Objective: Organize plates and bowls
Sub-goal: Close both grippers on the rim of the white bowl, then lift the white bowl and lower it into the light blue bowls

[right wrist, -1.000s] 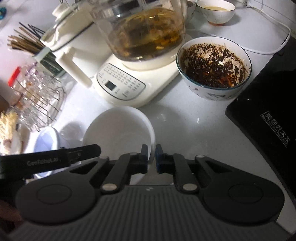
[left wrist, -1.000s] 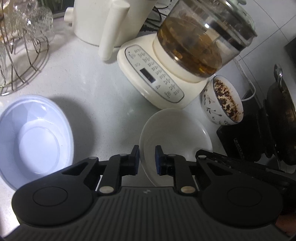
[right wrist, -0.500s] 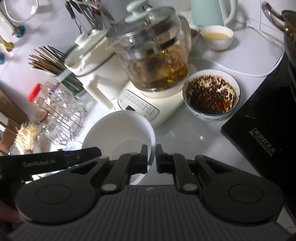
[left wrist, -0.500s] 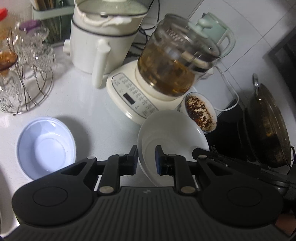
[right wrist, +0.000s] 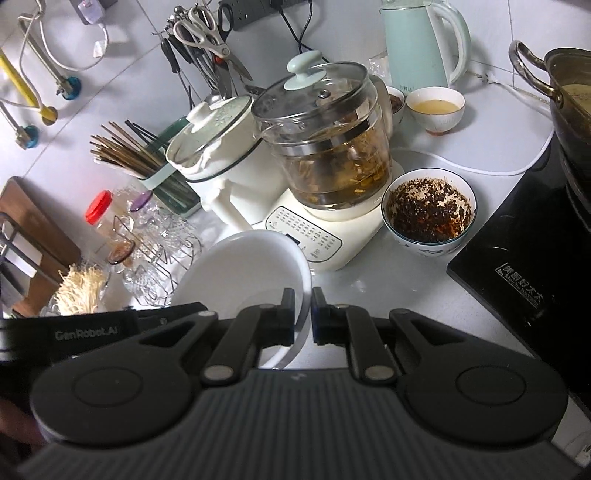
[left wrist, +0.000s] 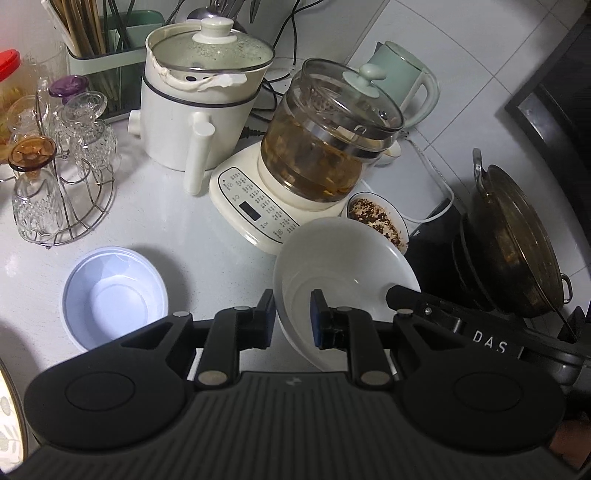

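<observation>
Clamped on opposite rims of the smooth white bowl [left wrist: 343, 266] by left hand-held gripper [left wrist: 292, 314] and right hand-held gripper [right wrist: 303, 314], lifted higher off the speckled white desk [left wrist: 155, 221] than a second ago. Left behind below: pale, faceted plastic bowl [left wrist: 114, 295]; beyond, round glass kettle [left wrist: 325, 147].

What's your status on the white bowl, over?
Left gripper and right gripper both clamped on white bowl rim, bowl off the counter. Pale blue bowl empty on counter. Glass kettle and chili bowl close ahead.

Pretty clearly a home kitchen: white counter [left wrist: 155, 221] ahead of the jaws crammed with a glass tea kettle [right wrist: 325, 147] and rice cooker [left wrist: 199, 110]. Chopsticks [right wrist: 125, 147], hanging scissors [right wrist: 207, 33] and an induction hob [right wrist: 524, 273] too.
</observation>
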